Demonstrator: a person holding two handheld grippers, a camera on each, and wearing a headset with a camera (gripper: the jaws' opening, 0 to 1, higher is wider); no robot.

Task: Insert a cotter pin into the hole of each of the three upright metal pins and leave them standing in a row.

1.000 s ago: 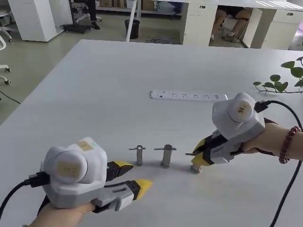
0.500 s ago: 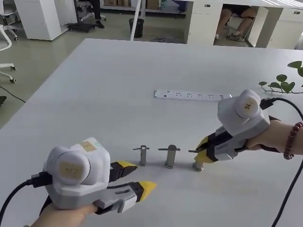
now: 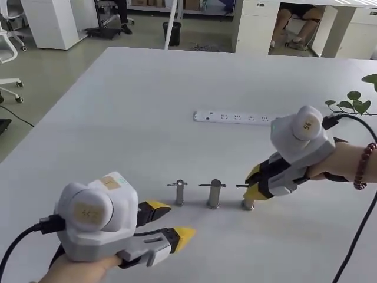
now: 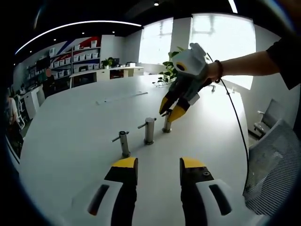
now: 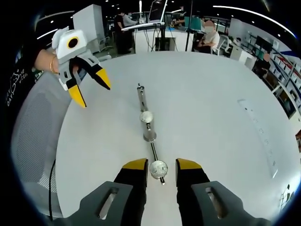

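Third upright pin (image 5: 158, 168) straddled by right gripper (image 3: 252, 185), jaws apart and unclamped — cotter pin (image 5: 154, 150) judged seated; left gripper (image 4: 159, 164) held agape, empty; steady withdrawal called for.

This is an open-plan office. A broad white table (image 3: 147, 106) carries a white power strip (image 3: 235, 117), and a trailing green plant (image 3: 353, 103) sits at its right edge. On the far side, on a grey floor, stand white cabinets (image 3: 44, 23), a wheeled office chair (image 3: 8, 44) at the left, a dark waste bin (image 3: 171, 33), and a desk where a person (image 3: 294, 26) sits. The left gripper view shows wall shelves of boxes (image 4: 87, 59), tall bright windows (image 4: 216, 37), ceiling strip lights (image 4: 84, 27) and a mesh-backed chair (image 4: 273, 160) near the table.
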